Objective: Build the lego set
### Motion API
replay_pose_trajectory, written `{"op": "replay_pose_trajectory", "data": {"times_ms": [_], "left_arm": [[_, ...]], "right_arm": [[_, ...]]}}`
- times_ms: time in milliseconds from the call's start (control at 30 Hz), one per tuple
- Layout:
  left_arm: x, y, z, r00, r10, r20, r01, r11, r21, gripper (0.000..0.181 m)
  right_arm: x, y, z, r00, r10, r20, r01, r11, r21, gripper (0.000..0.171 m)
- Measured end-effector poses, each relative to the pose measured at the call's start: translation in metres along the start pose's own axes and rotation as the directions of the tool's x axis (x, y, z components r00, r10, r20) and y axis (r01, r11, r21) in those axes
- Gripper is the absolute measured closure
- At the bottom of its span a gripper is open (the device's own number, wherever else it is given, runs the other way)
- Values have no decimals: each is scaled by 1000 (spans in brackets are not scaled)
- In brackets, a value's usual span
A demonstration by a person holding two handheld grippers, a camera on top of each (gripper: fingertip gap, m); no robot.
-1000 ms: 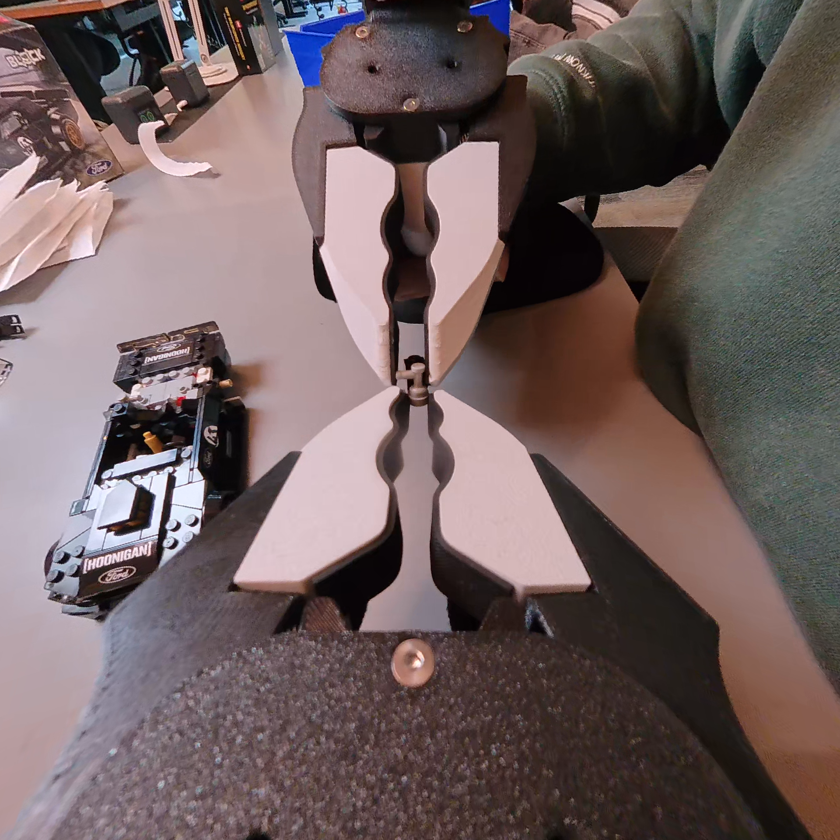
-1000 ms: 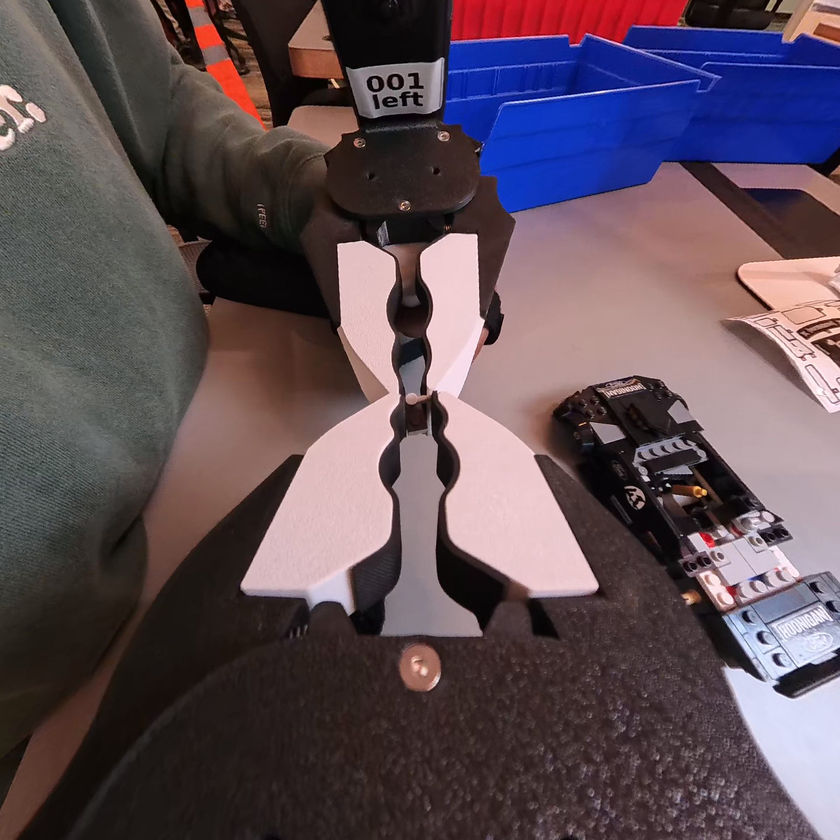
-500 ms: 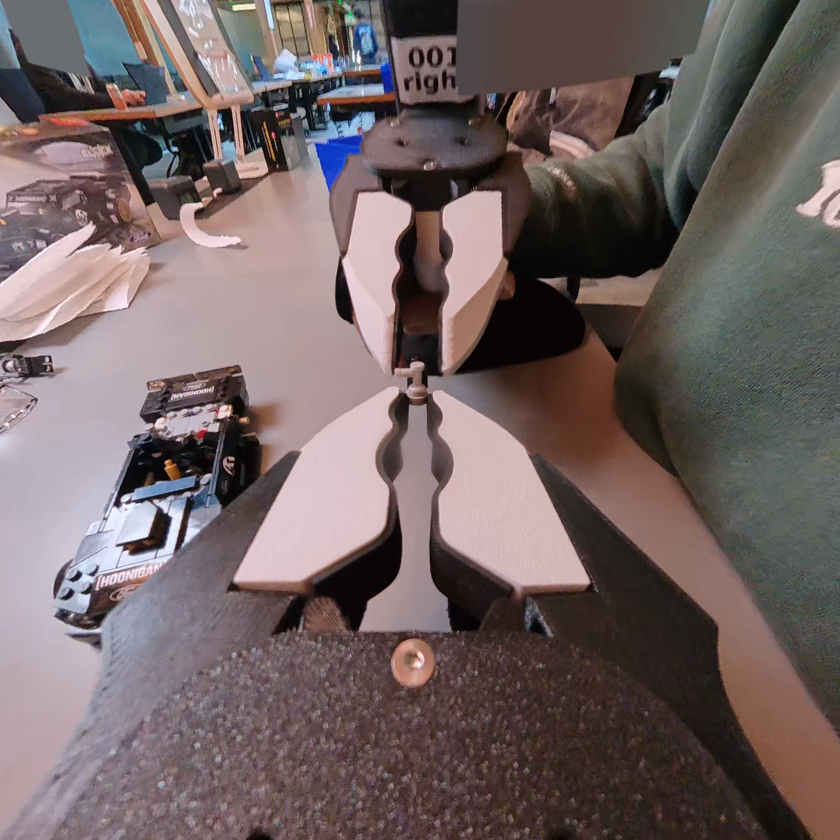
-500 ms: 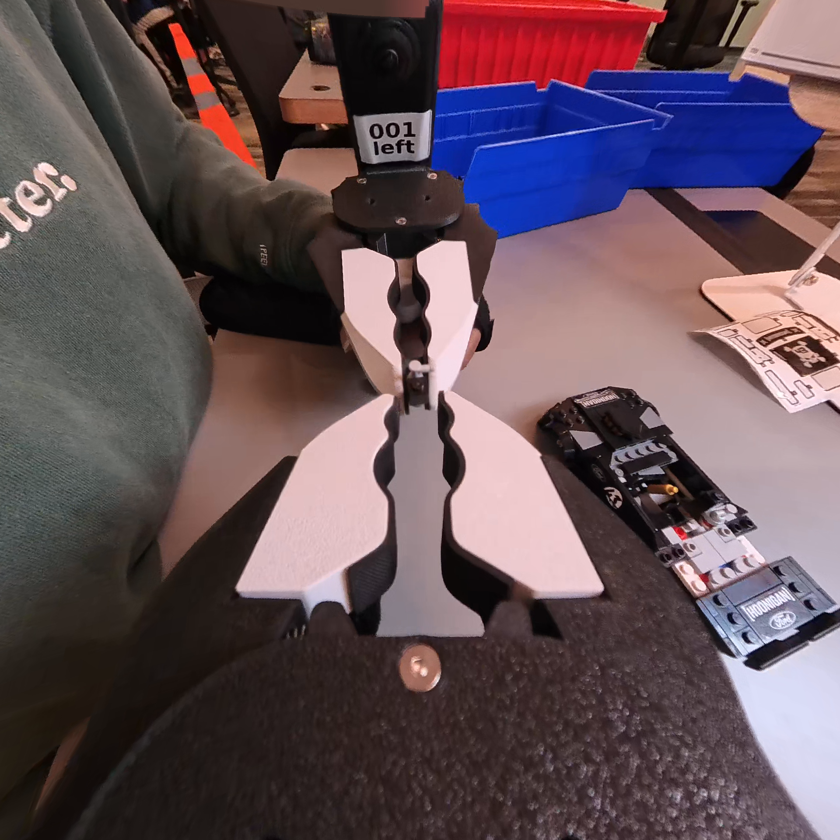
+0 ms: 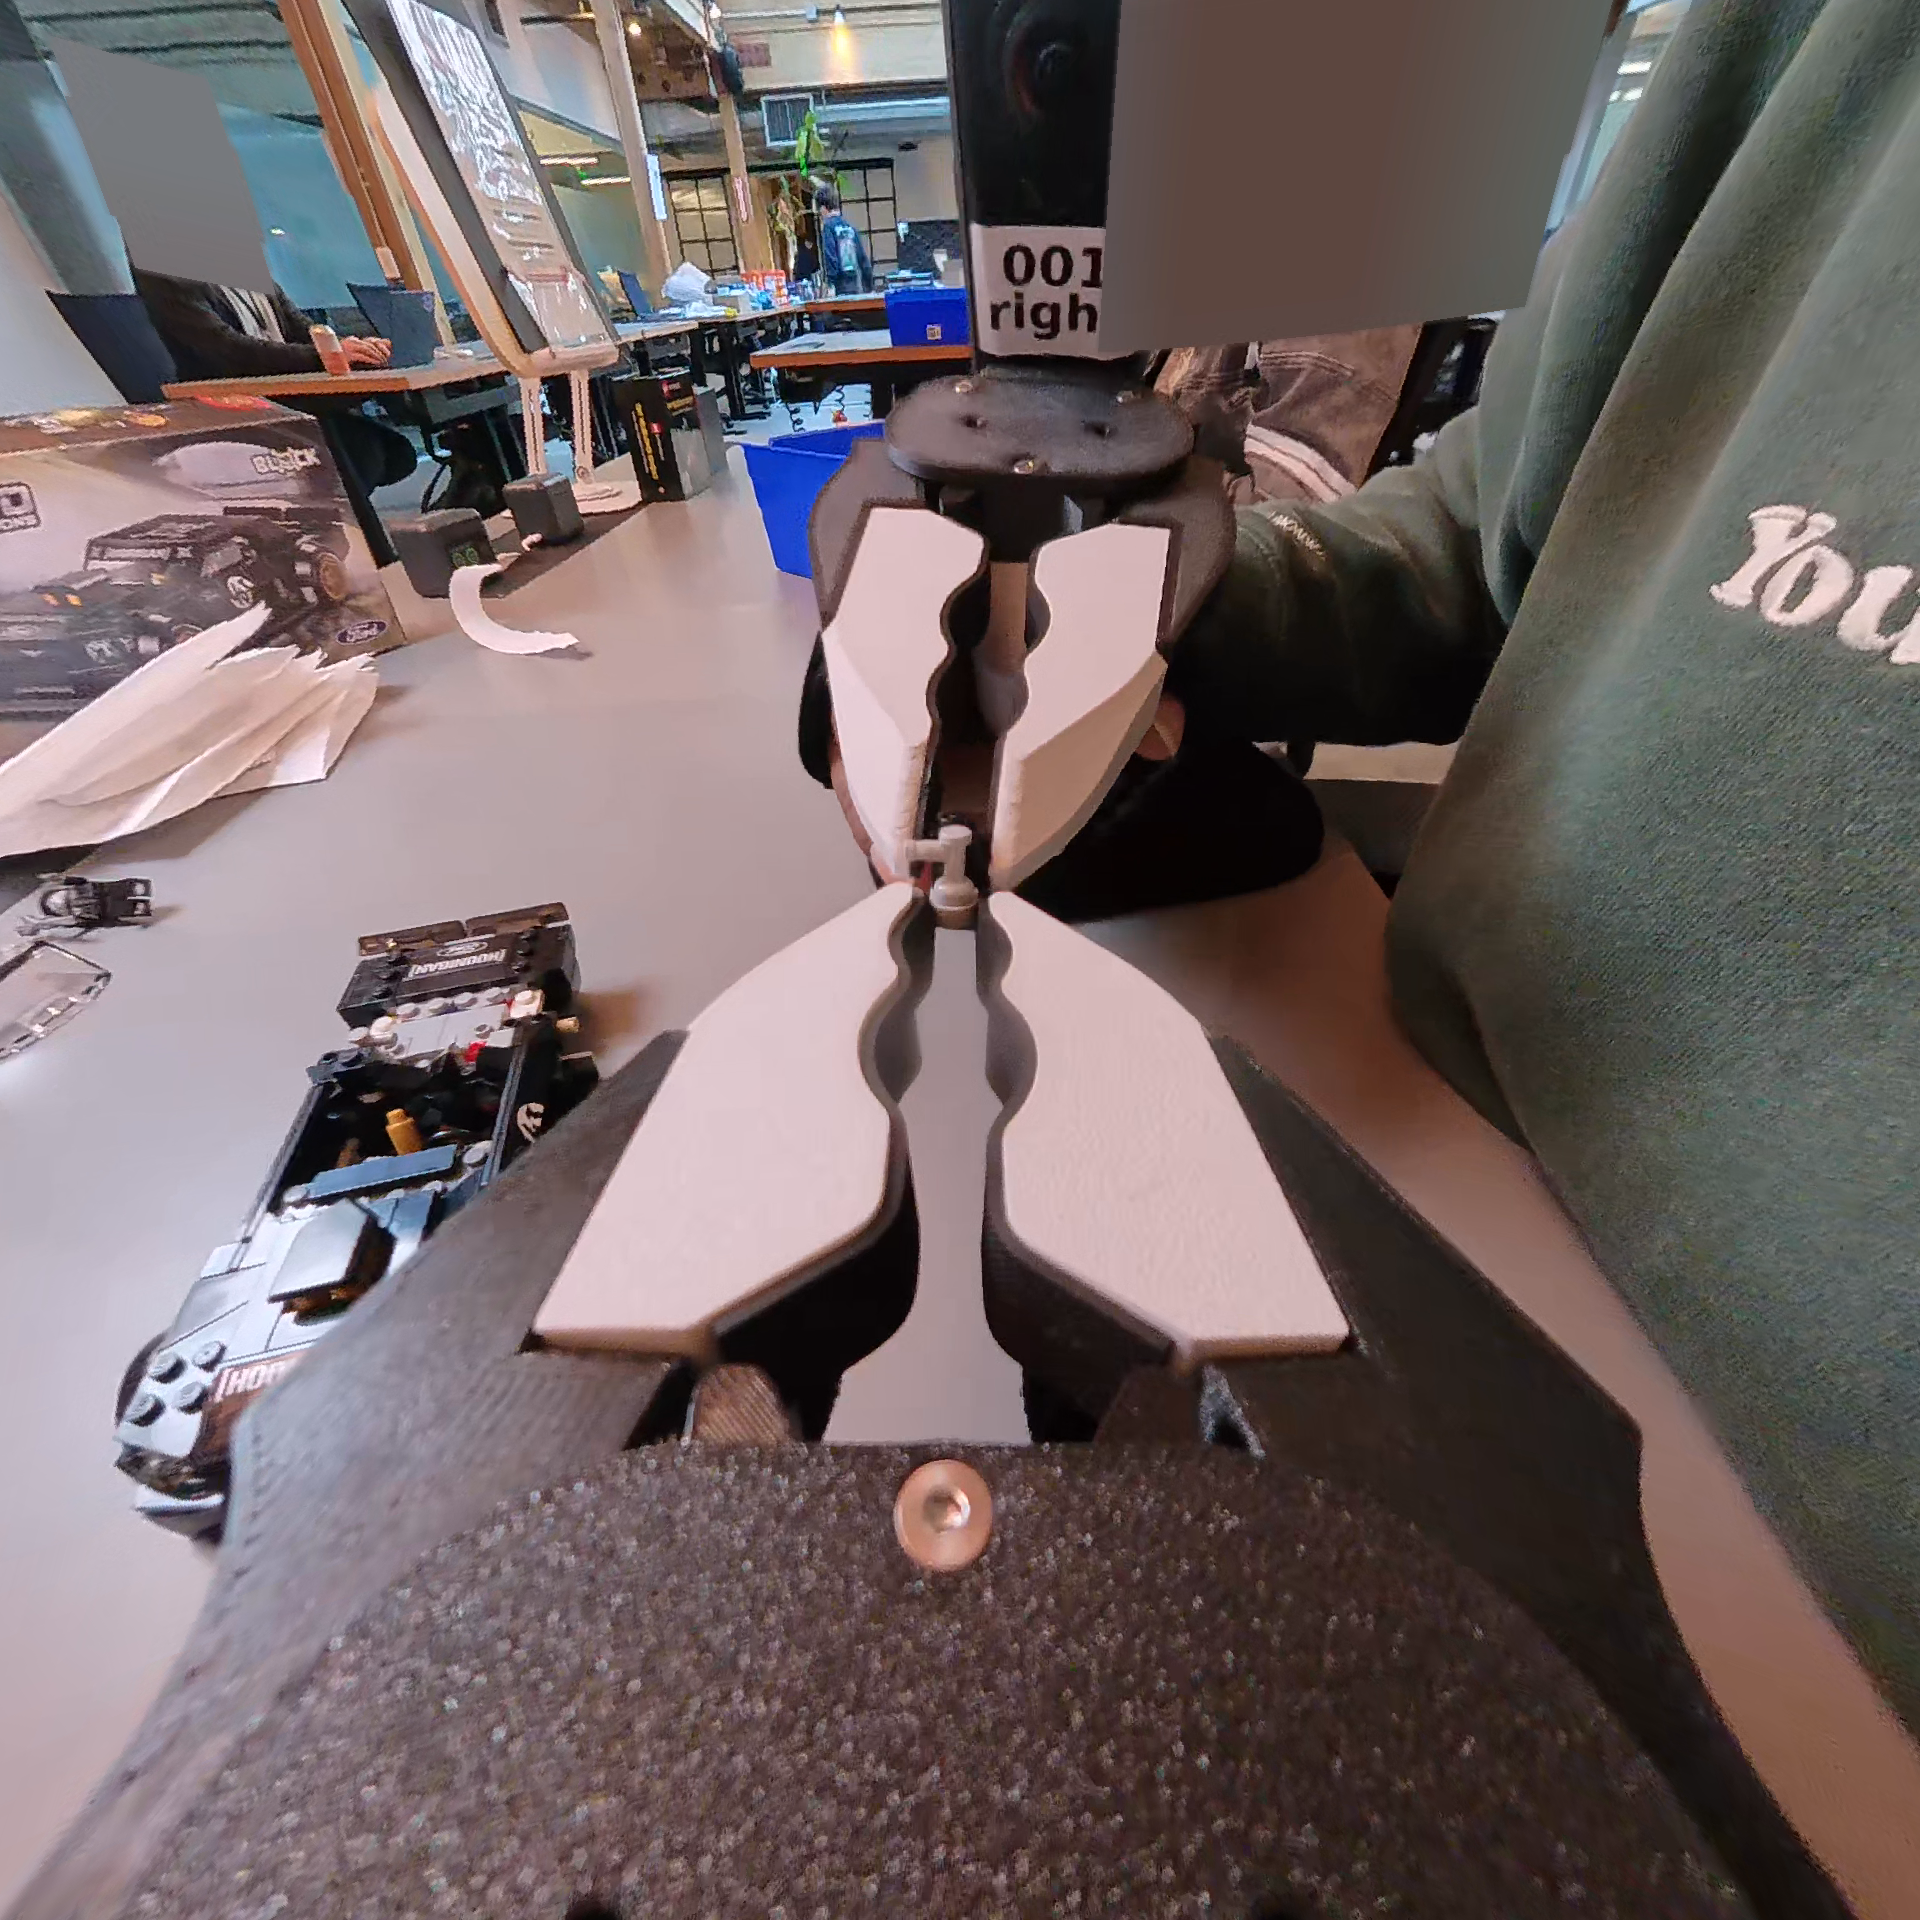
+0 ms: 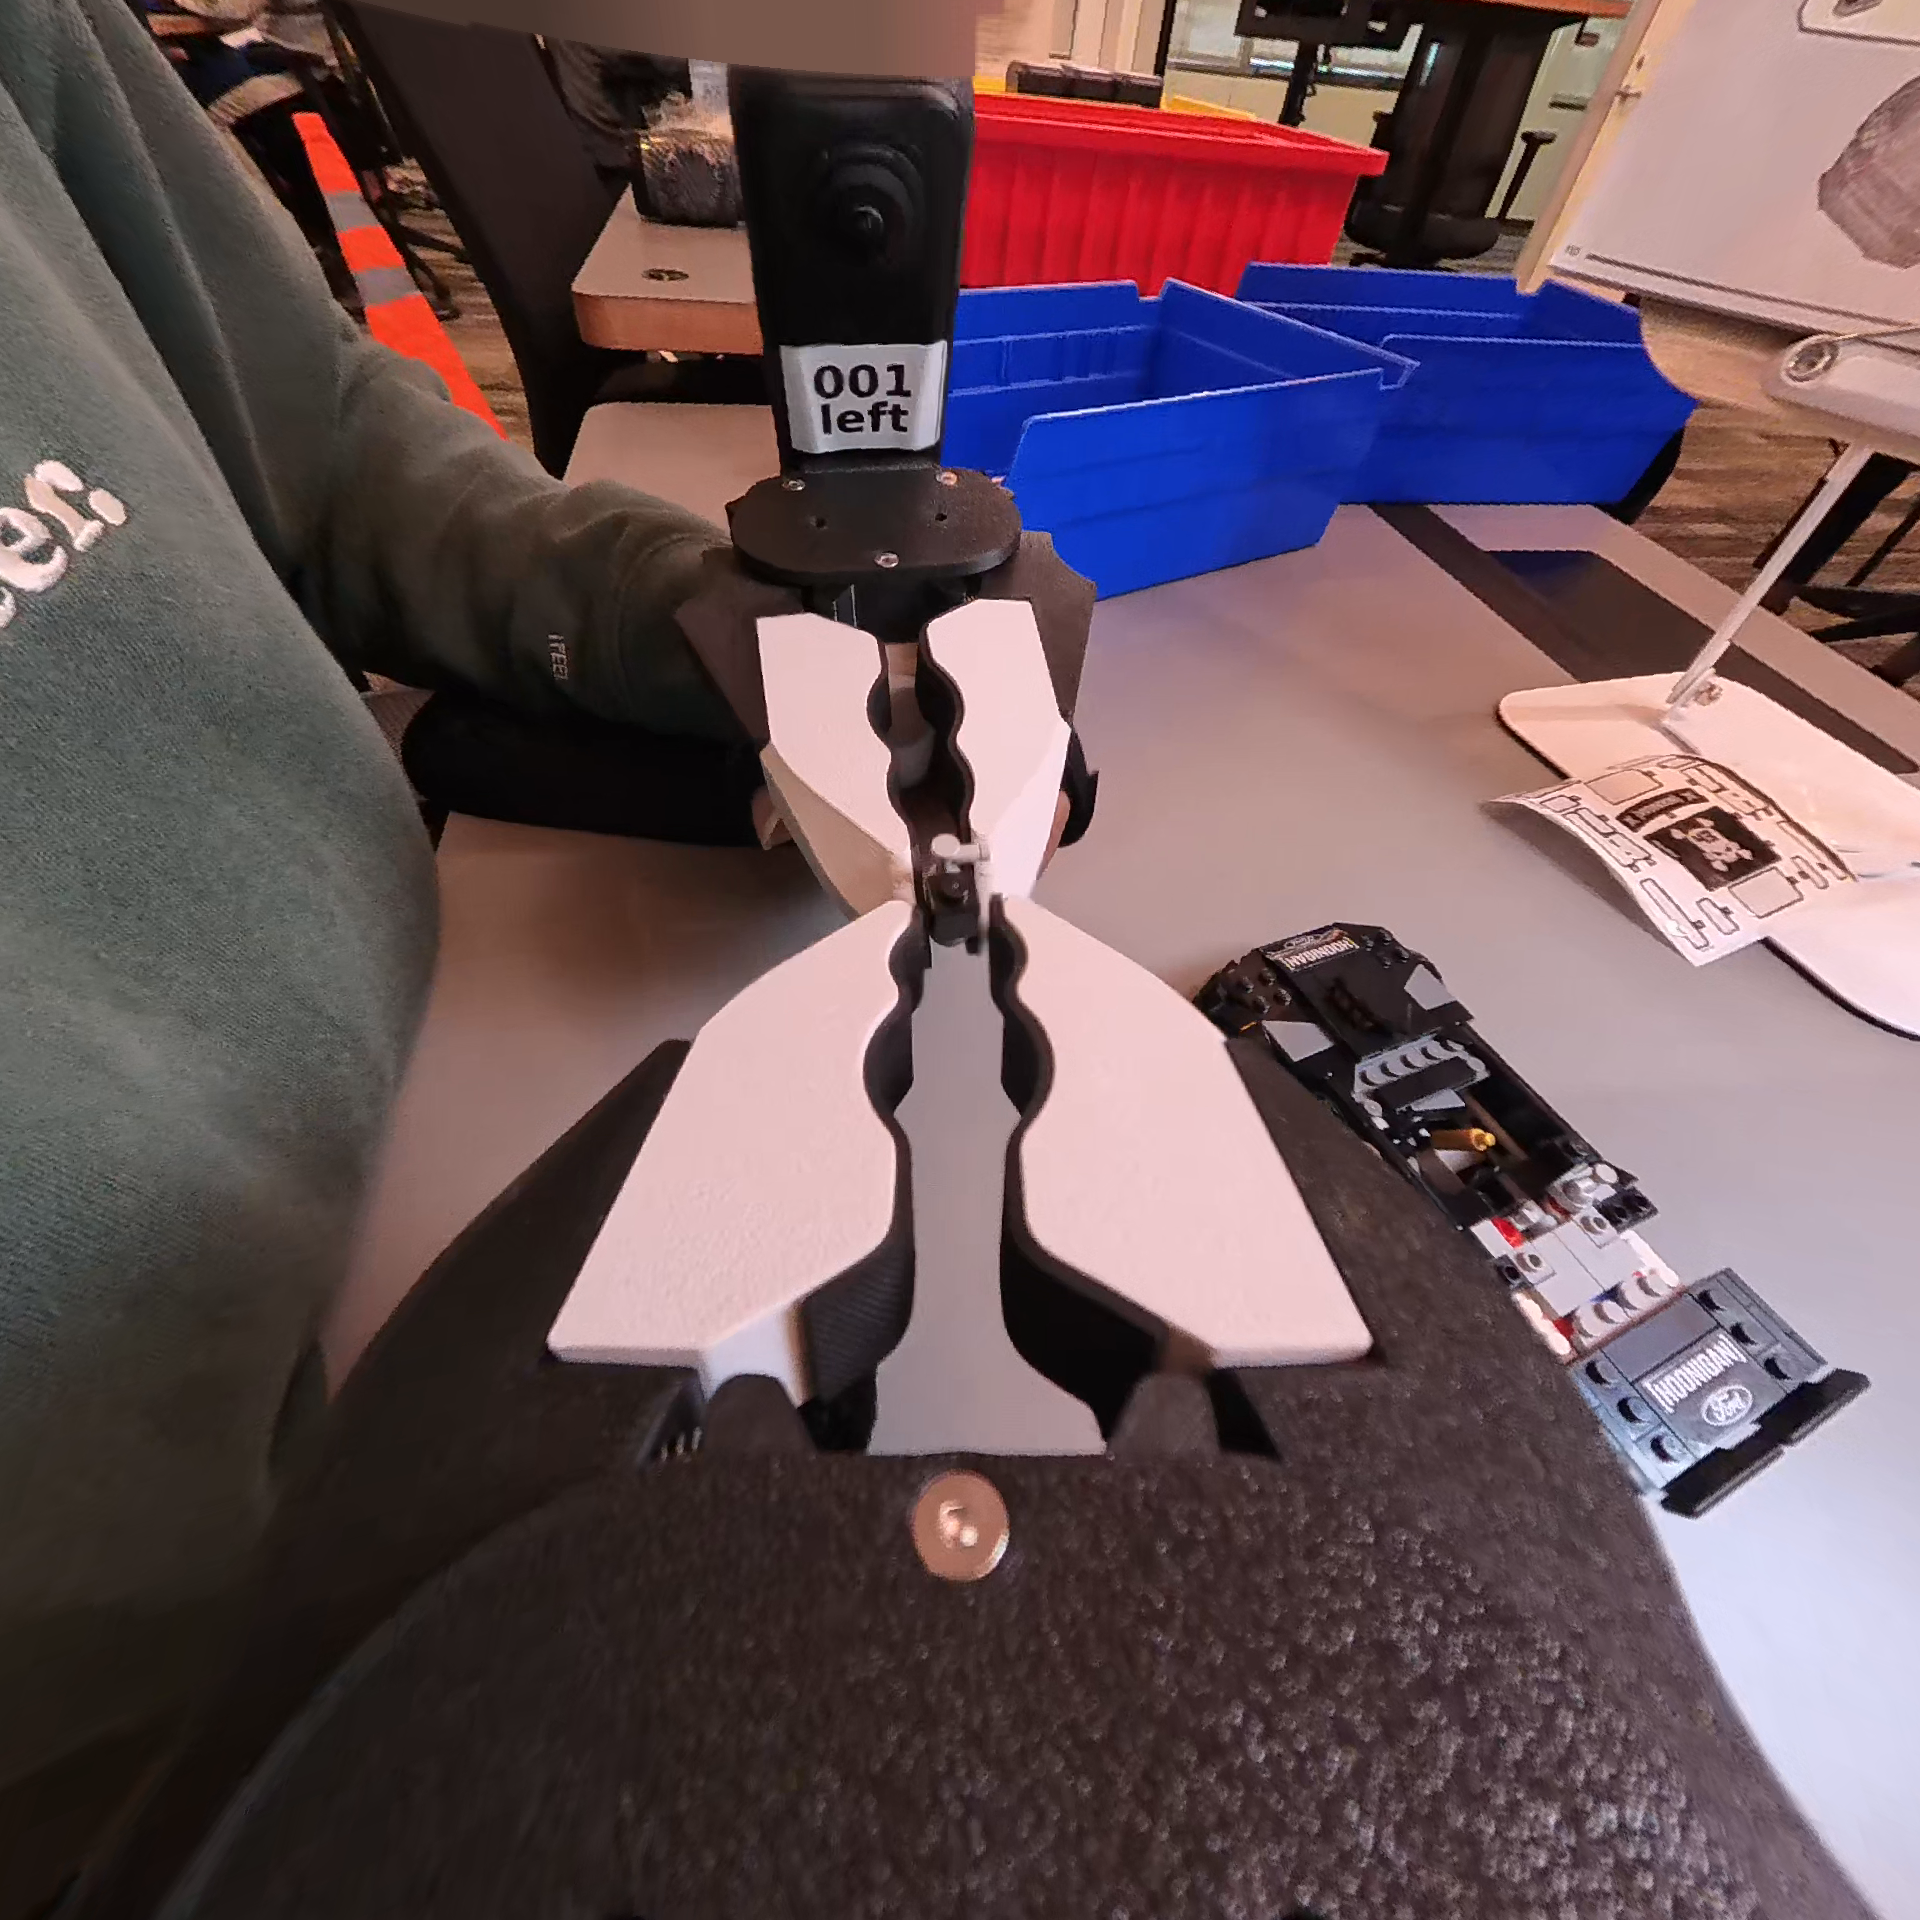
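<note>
Lego car (image 5: pixel 353 1174) lies beside my tip-to-tip grippers: left gripper (image 5: pixel 951 914) pinches a grey piece (image 5: pixel 948 868), right gripper (image 6: pixel 951 925) a black piece (image 6: pixel 948 896).

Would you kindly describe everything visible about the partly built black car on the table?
The partly built black car lies flat on the grey table, untouched by either gripper. It looks like plastic bricks: mostly black, with grey and white pieces, small red bits and one gold-coloured part in its open middle. No roof or wheels are visible. Printed dark plates sit at both ends. In the right wrist view it lies diagonally, near a sticker sheet.
</note>
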State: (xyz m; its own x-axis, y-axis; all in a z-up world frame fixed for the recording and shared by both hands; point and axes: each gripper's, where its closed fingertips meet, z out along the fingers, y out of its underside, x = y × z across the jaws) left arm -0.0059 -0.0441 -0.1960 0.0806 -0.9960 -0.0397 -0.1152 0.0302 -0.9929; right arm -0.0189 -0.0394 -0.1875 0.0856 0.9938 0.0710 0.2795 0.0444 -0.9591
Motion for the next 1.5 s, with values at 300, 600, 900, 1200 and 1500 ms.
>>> {"op": "replay_pose_trajectory", "data": {"times_ms": [300, 600, 900, 1200, 1500], "left_arm": [[1, -4, -1, 999, -32, -17, 32, 999, 27, 173], [1, -3, 0, 999, -36, -13, 36, 999, 17, 173], [0, -2, 0, 1000, -29, 1, 29, 1000, 11, 173], [-2, -2, 0, 1000, -7, 26, 6, 1000, 7, 173], [-2, -2, 0, 1000, -6, 26, 5, 1000, 8, 173]], "right_arm": [[-1, -3, -1, 998, 34, 50, -35, 999, 18, 156], [0, -4, 1, 998, 51, 34, -52, 998, 37, 162], [1, -3, 2, 998, 62, 12, -62, 997, 42, 162], [2, -3, 3, 998, 63, -18, -63, 997, 40, 162], [1, -4, 2, 998, 58, -28, -57, 998, 36, 162]]}}
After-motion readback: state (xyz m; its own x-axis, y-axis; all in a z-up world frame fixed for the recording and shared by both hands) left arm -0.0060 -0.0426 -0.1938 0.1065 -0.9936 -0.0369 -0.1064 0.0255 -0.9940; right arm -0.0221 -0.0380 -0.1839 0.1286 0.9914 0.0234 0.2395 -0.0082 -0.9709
